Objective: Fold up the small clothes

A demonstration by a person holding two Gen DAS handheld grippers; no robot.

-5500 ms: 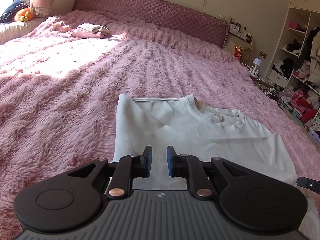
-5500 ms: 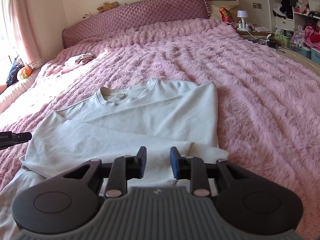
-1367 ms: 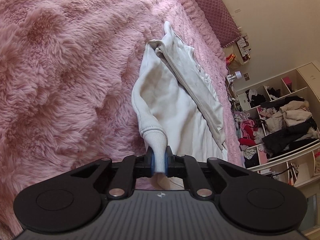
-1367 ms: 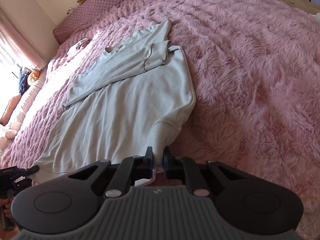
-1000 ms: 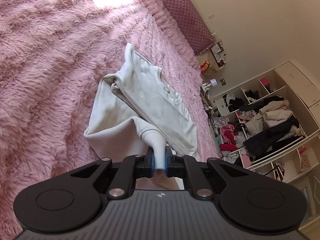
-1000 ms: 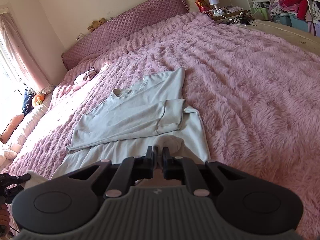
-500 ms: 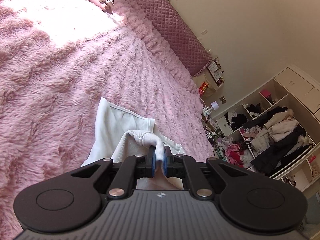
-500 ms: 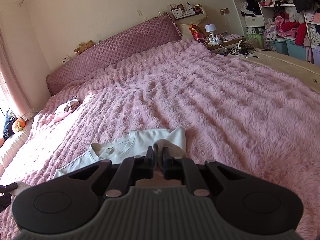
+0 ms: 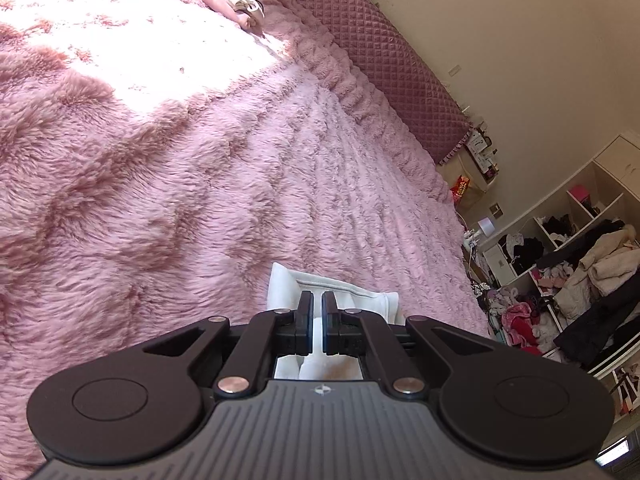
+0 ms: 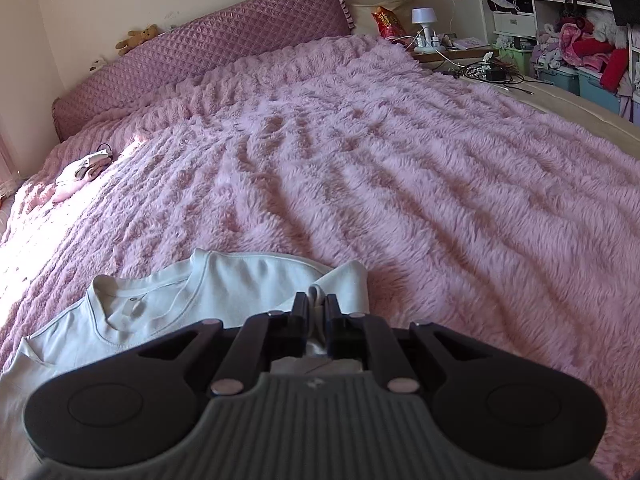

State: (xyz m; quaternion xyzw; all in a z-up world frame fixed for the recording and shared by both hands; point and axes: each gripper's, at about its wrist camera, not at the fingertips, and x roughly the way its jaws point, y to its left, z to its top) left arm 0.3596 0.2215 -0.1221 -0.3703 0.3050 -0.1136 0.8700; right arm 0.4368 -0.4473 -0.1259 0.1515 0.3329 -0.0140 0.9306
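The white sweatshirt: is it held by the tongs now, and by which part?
Yes. Both tongs, left and right, are shut on a fold of the white sweatshirt at its edge; which part exactly cannot be told.

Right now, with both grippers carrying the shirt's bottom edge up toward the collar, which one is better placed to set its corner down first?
Right, probably. The right gripper shows the shirt collar and shoulder just ahead of its pinched fold. The left gripper shows only a strip of cloth before bare blanket.

bed: your pink shaggy blanket (image 10: 400, 168), quilted mauve headboard (image 10: 208, 56) | wall: cream (image 9: 520, 20) | right: cluttered open shelves (image 9: 568, 264) | light: sun patch (image 9: 120, 40)
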